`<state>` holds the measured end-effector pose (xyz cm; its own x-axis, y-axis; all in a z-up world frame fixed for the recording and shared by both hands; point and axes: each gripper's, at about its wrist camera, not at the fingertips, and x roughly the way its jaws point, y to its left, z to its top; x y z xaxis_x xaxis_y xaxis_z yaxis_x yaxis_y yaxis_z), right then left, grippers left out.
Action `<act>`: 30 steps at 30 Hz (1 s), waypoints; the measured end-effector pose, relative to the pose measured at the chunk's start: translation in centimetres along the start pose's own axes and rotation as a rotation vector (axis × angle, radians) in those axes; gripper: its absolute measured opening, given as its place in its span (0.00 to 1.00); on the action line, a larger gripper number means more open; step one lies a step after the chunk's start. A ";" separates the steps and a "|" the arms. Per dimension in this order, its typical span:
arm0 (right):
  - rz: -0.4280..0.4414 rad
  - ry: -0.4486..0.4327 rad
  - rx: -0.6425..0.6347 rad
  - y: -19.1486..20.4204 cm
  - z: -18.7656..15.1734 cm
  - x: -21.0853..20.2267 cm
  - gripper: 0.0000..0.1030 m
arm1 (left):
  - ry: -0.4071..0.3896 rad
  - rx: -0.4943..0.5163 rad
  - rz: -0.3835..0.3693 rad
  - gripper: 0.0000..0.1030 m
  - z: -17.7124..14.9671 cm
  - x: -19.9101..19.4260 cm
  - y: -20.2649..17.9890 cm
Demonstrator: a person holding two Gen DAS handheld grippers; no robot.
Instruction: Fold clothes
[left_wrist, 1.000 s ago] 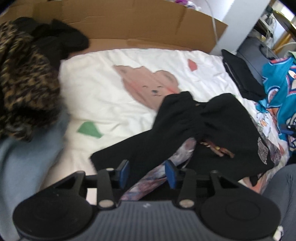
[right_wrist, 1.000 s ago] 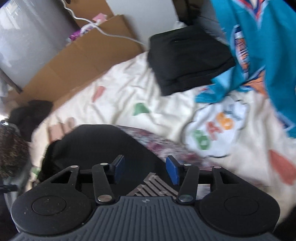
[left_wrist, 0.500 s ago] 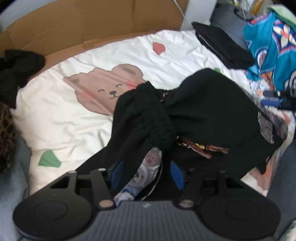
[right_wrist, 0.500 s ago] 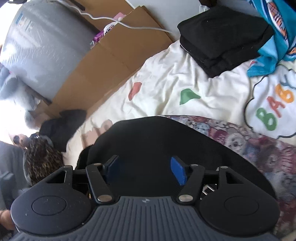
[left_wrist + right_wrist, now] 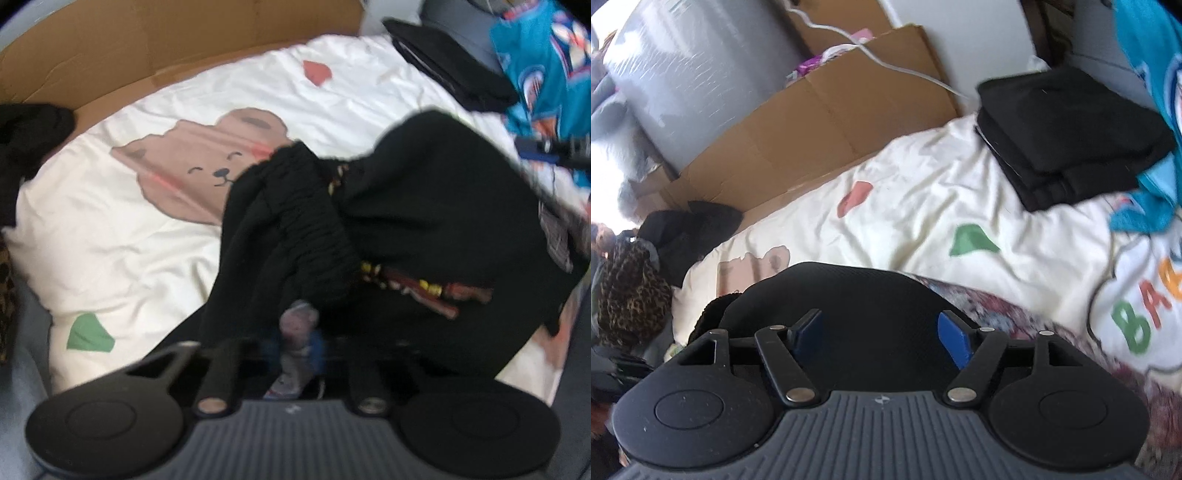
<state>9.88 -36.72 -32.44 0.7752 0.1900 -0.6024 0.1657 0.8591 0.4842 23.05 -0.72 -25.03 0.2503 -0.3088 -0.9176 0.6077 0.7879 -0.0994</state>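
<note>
Left wrist view: the left hand-held gripper [image 5: 295,350] has its blue pads drawn close together on a strip of patterned fabric [image 5: 297,325], apparently the printed lining of the black garment [image 5: 424,229]; motion blur makes the exact pinch hard to read. The black garment lies bunched on the bed [image 5: 129,229], its gathered elastic waistband [image 5: 306,221] ridged up near the middle and a red-and-yellow braided cord [image 5: 421,290] trailing across its front. Under it, the white bedcover shows a brown bear print [image 5: 207,162]. A folded black stack [image 5: 450,62] sits at the far right corner, just beside a turquoise printed garment [image 5: 539,62]. Brown cardboard [image 5: 166,40] lines the far edge of the bed.

Right wrist view: the right hand-held gripper [image 5: 881,339] stands wide apart, its blue pads holding nothing, poised just over a smooth hump of the black garment [image 5: 857,295]. The floral lining [image 5: 1015,317] spreads out to the right of it on the bedcover [image 5: 923,206]. The folded black stack [image 5: 1067,136] rests further back, touching the turquoise garment [image 5: 1152,206]. A leopard-print item [image 5: 631,291] lies heaped at the left edge.
</note>
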 end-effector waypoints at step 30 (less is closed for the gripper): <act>0.060 0.102 -0.351 5.7 -0.6 4.1 0.06 | -0.237 -0.404 -0.173 0.09 -2.6 -5.4 2.4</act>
<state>13.58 -30.77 -32.54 0.7093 0.2764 -0.6484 -0.1112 0.9523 0.2844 21.25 4.22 -21.35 0.3648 -0.5290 -0.7663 0.3269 0.8433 -0.4265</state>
